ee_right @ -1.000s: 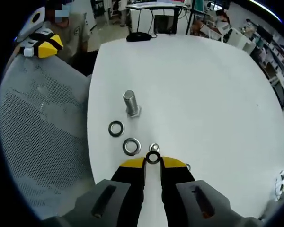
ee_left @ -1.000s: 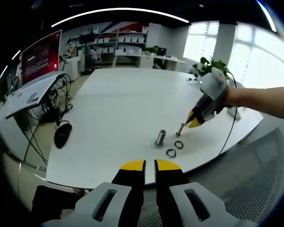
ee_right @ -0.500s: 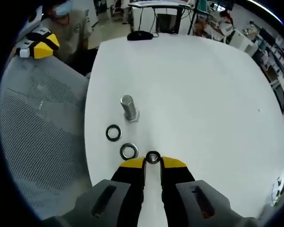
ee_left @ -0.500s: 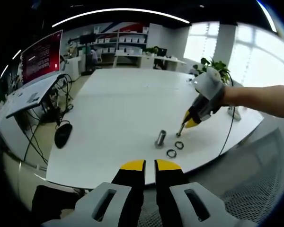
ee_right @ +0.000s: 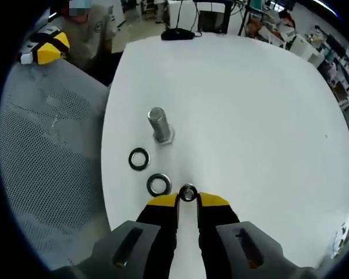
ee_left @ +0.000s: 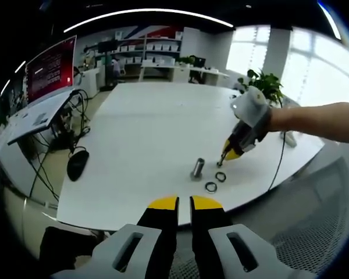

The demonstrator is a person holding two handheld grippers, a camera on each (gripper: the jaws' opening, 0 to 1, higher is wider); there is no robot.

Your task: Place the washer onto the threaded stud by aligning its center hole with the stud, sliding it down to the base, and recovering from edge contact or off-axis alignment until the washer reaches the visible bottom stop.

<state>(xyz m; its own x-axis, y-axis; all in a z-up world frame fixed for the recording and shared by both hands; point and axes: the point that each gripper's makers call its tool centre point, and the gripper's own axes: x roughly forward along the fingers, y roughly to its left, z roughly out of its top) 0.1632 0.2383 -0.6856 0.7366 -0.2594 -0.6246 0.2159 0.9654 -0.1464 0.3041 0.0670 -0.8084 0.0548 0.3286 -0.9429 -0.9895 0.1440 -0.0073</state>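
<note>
Where your right gripper (ee_right: 188,199) rises from the bottom of the right gripper view, its 2 yellow-tipped jaws are clamped on a small washer (ee_right: 188,192), pinched by its near edge so that the ring stands out just past the tips. The held washer hangs over the white table (ee_right: 250,116), clear of the stud (ee_right: 159,124), which stands upright on its hexagonal base further along the table and a little to the left. Between the stud and the held washer, 2 more washers lie flat on the table: a dark one (ee_right: 139,158) just beside the stud's base, and a lighter one (ee_right: 159,185) near the gripper's left jaw, apart from it. A mesh chair back (ee_right: 52,163) sits beside the table edge on the left. At the upper left, the yellow tip of your left gripper (ee_right: 43,47) shows, with a person behind it.

In the left gripper view, your left gripper (ee_left: 184,202) is held back from the table edge (ee_left: 134,218), its jaws nearly together with a narrow gap and nothing between them. Across the table your right gripper (ee_left: 228,153) points down at the surface just right of the stud (ee_left: 197,169), with the 2 loose washers (ee_left: 215,181) lying below it. A black mouse (ee_left: 77,164) lies on the floor at left.
</note>
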